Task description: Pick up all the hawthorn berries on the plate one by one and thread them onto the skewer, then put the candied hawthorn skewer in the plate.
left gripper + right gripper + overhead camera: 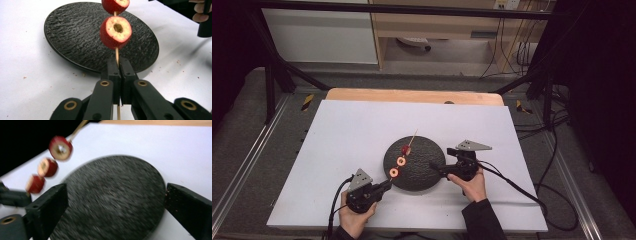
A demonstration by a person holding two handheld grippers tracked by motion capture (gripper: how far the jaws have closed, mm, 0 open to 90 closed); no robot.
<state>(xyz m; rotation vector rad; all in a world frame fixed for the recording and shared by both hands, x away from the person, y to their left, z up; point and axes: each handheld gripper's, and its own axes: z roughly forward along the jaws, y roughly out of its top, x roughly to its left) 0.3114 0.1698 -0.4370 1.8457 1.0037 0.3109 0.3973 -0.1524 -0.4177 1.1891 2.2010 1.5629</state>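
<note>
A white-covered table (362, 130) carries a round black textured plate (422, 167) near its front edge.

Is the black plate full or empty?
Empty: the round black textured plate holds nothing; the red fruit slices sit on a wooden skewer above it.

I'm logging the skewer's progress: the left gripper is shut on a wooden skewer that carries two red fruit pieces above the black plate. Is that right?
Not quite: the skewer carries three red fruit pieces, not two, as the right gripper view shows. The rest holds: the left gripper is shut on the skewer above the black plate.
</note>
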